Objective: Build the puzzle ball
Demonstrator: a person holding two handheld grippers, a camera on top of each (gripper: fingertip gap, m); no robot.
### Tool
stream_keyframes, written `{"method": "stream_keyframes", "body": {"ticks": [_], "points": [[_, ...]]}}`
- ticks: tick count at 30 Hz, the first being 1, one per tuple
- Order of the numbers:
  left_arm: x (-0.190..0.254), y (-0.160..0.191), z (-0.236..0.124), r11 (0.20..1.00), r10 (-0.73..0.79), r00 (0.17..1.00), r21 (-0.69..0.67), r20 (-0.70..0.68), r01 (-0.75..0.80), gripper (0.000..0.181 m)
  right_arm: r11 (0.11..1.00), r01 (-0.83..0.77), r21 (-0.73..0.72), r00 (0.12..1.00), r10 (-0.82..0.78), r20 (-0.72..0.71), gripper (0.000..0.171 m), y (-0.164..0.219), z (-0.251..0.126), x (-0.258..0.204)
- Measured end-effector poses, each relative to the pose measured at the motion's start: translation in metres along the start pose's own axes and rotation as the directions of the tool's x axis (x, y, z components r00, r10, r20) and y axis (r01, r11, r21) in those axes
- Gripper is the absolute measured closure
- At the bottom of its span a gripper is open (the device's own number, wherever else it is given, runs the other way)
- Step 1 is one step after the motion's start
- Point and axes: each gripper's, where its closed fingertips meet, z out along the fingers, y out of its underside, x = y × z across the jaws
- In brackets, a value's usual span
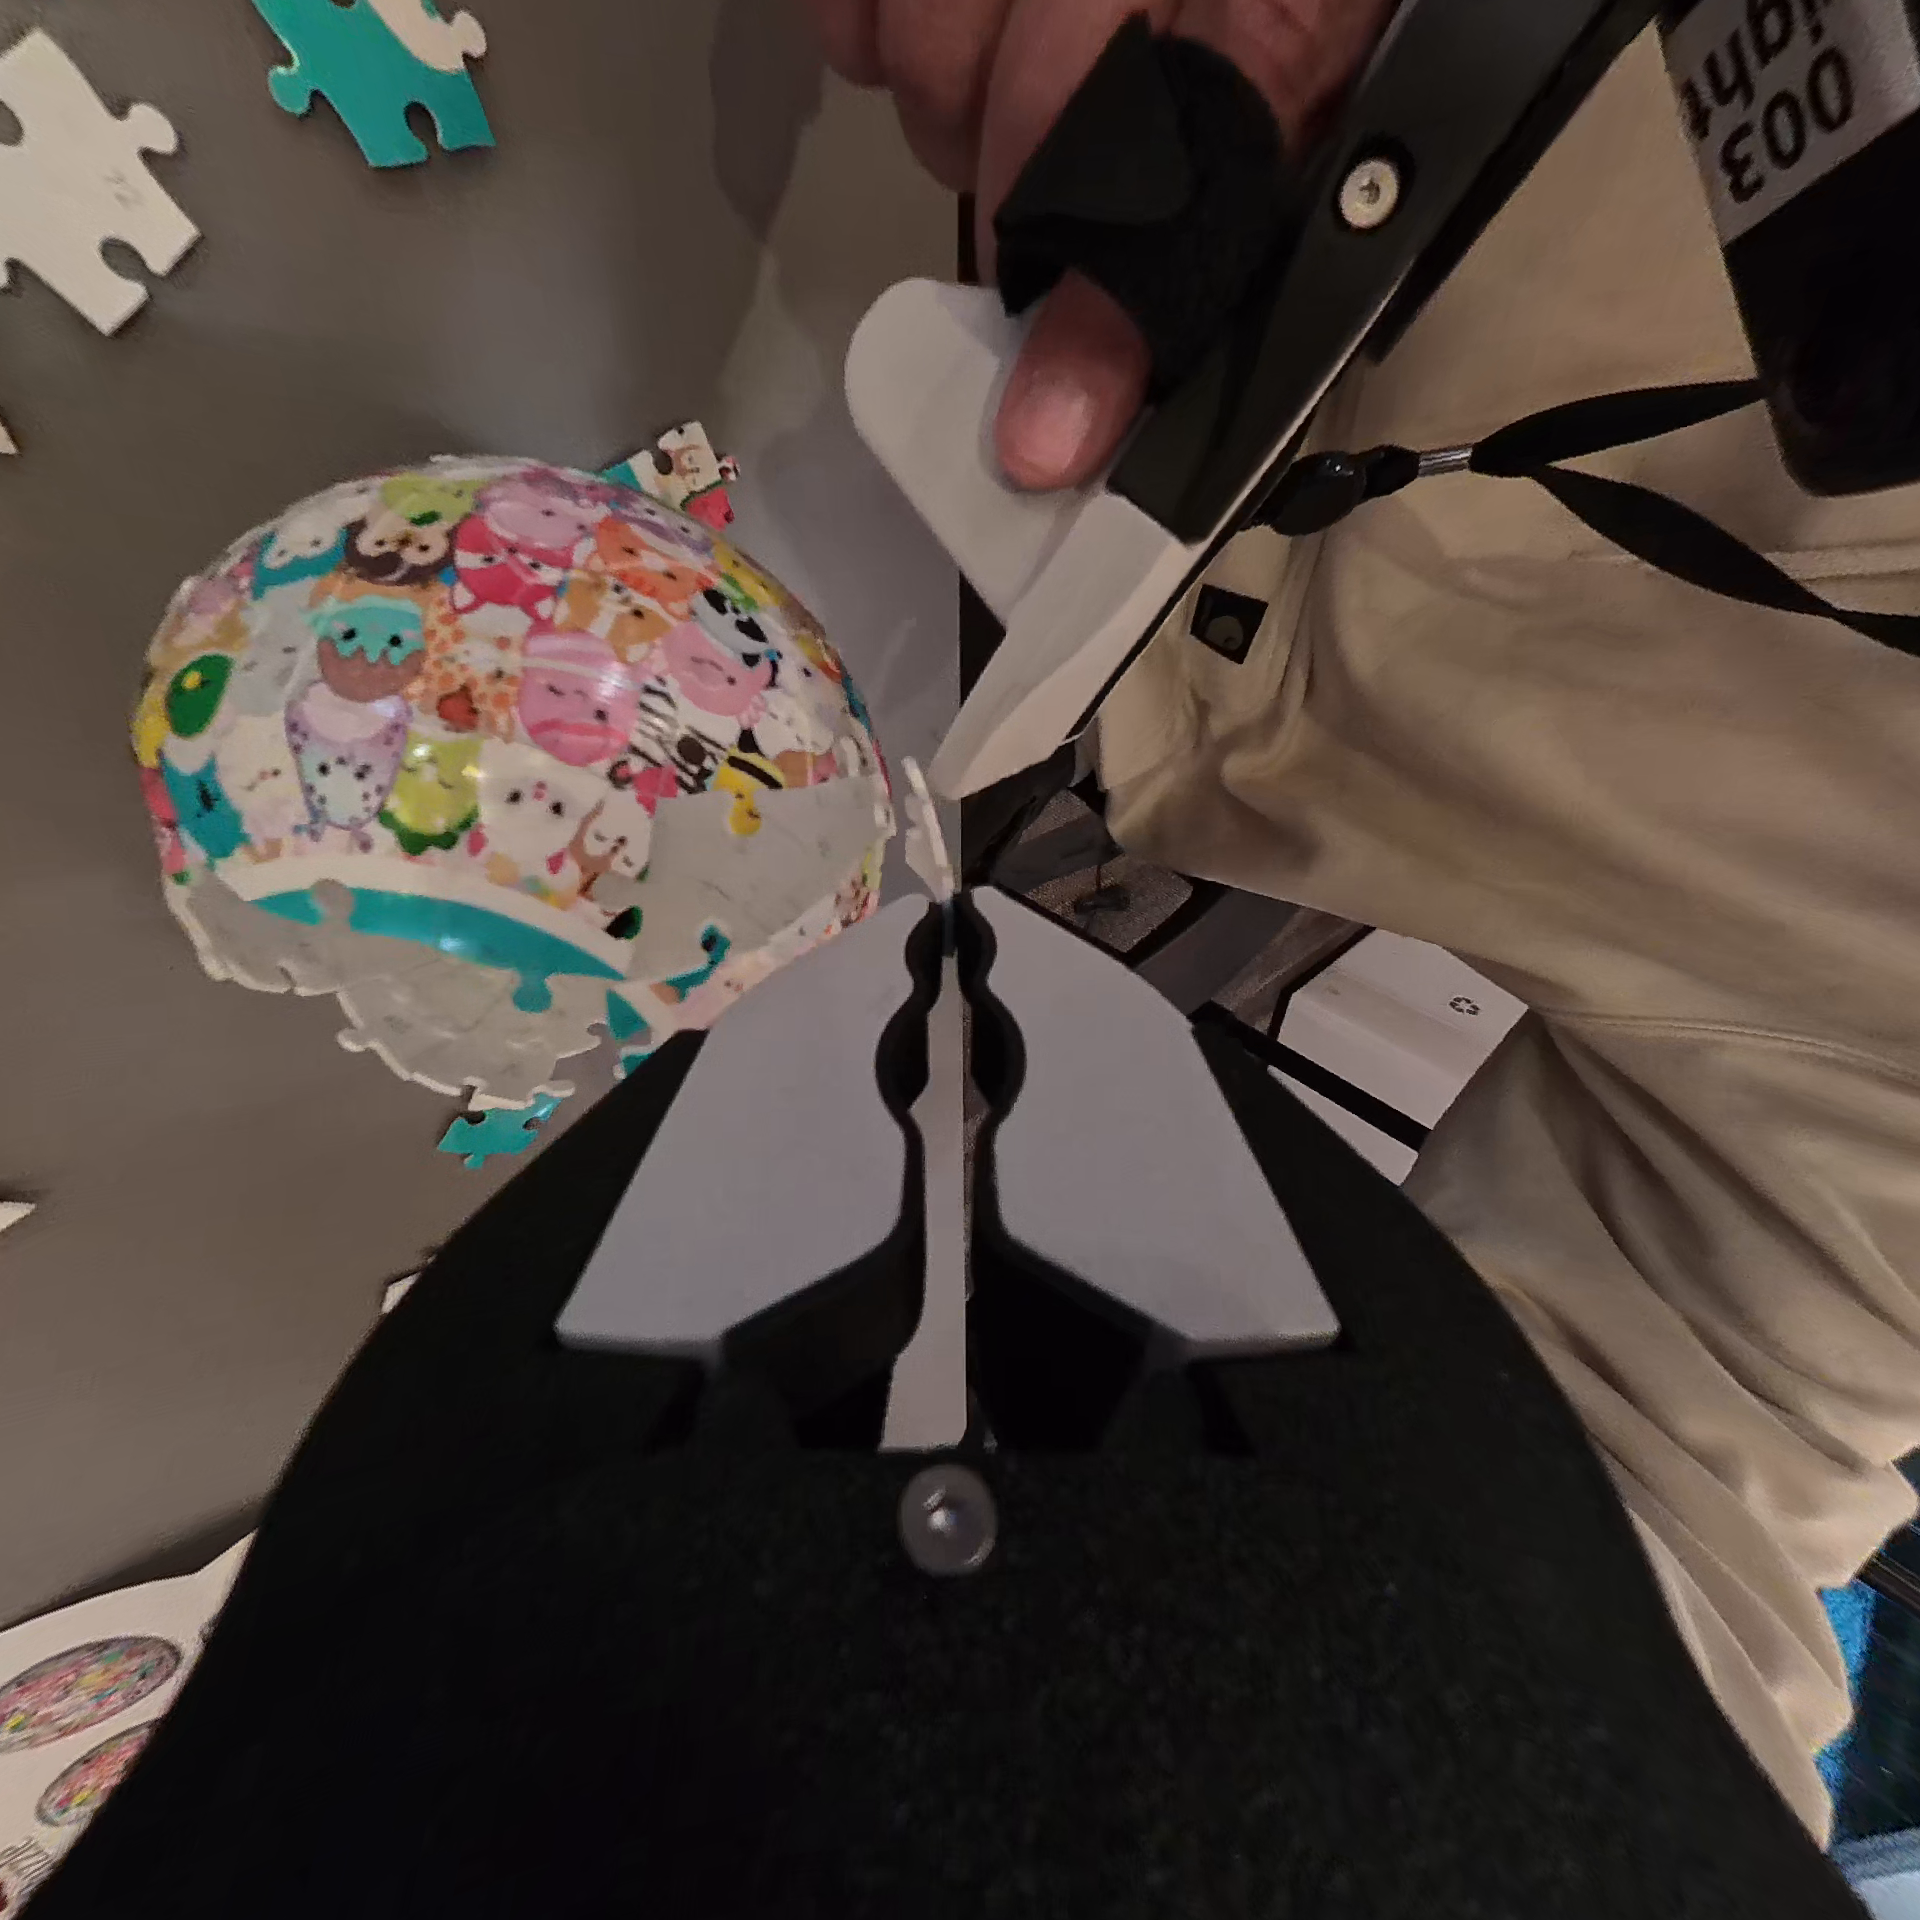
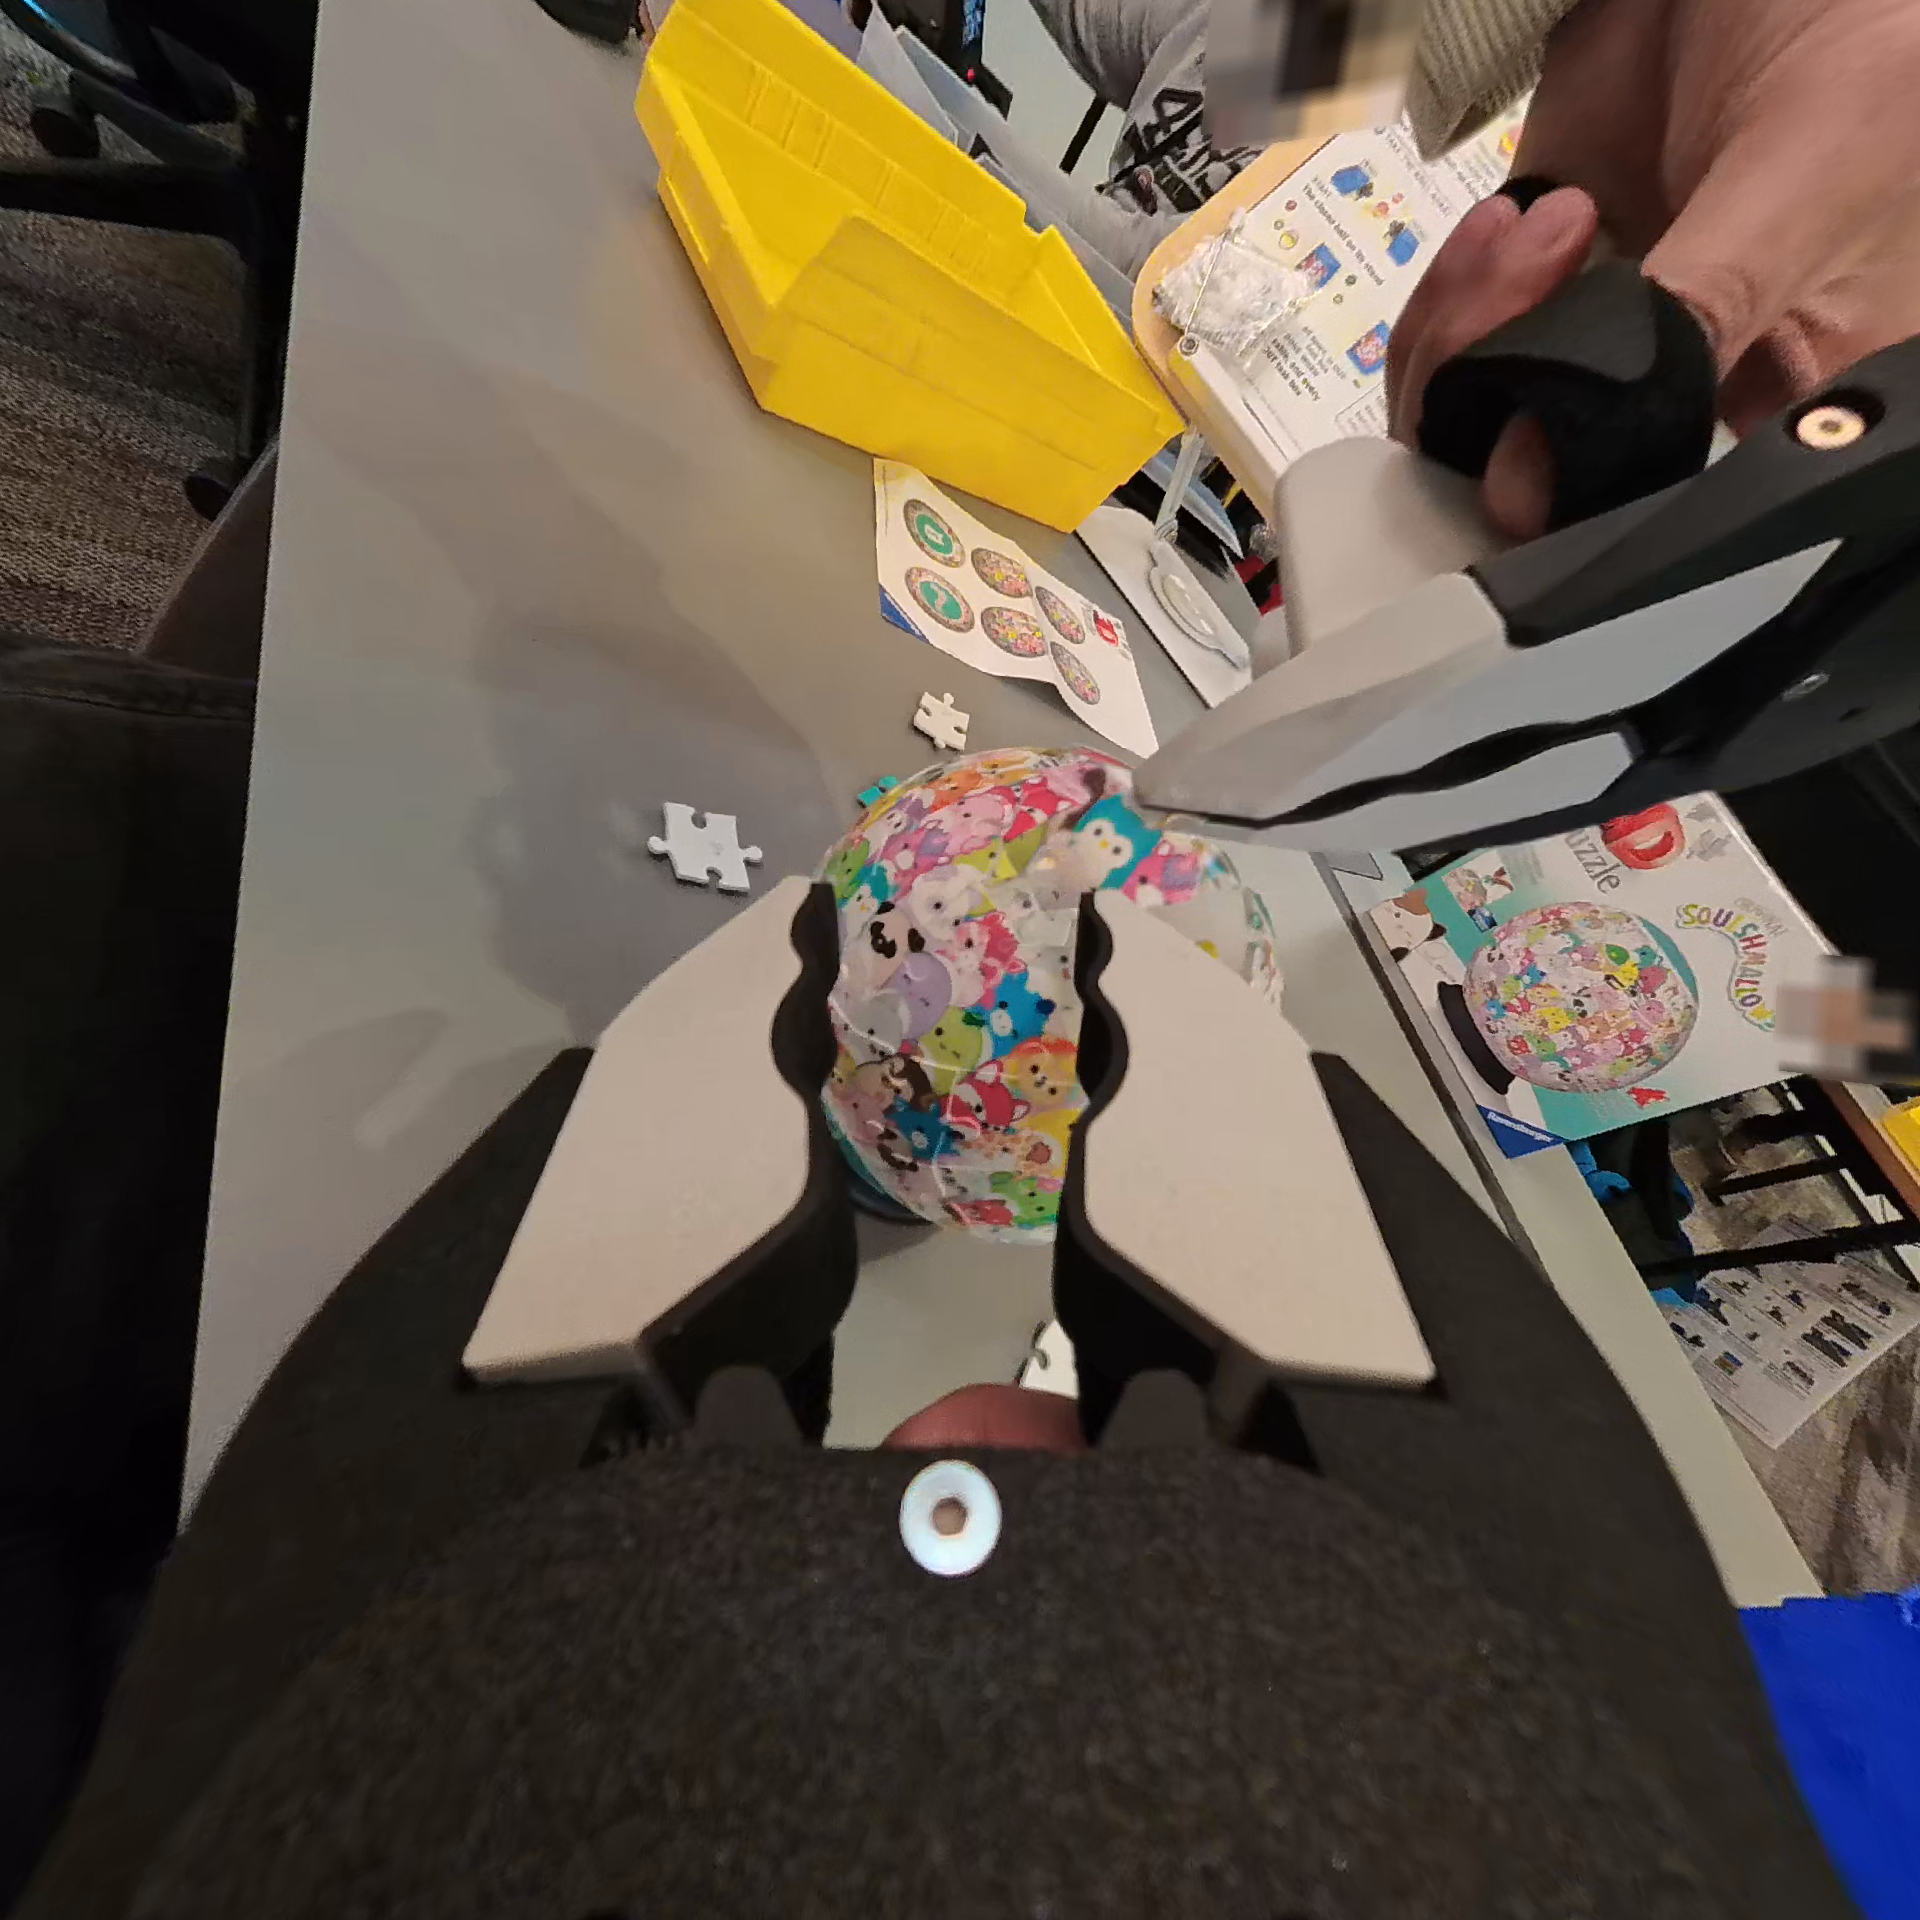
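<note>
The partly built puzzle ball (image 1: 499, 727), covered in colourful cartoon figures, rests on the grey table (image 1: 468, 291) with an open, jagged rim showing white insides. My left gripper (image 1: 951, 914) is shut on a white puzzle piece (image 1: 923, 831), seen edge-on, just right of the ball. In the right wrist view it (image 2: 1153, 795) comes in from the upper right, its tip at the ball's top. My right gripper (image 2: 951, 904) is open, and the ball (image 2: 956, 1039) shows between its fingers. I cannot tell whether they touch it. Its white finger (image 1: 997, 644) points down at the held piece.
Loose pieces lie on the table: white ones (image 2: 707, 842) (image 2: 941, 719) (image 1: 83, 177) and a teal one (image 1: 384, 83). Yellow bins (image 2: 904, 312), an instruction sheet (image 2: 997, 603) and the puzzle box (image 2: 1590, 987) lie beyond and to the right. The table edge (image 2: 1455, 1143) runs close on the right. Only a small space, under 4 cm, lies between the two pairs of fingers.
</note>
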Motion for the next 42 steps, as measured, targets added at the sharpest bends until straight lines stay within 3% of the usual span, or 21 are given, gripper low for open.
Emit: {"method": "stream_keyframes", "body": {"ticks": [42], "points": [[-0.011, -0.001, 0.004, 1.0, -0.006, 0.999, -0.012, 0.038, 0.007, 0.177, 1.0, -0.021, -0.011, 0.999, 0.021, 0.029, 0.124, 0.005, 0.006, -0.005]]}}
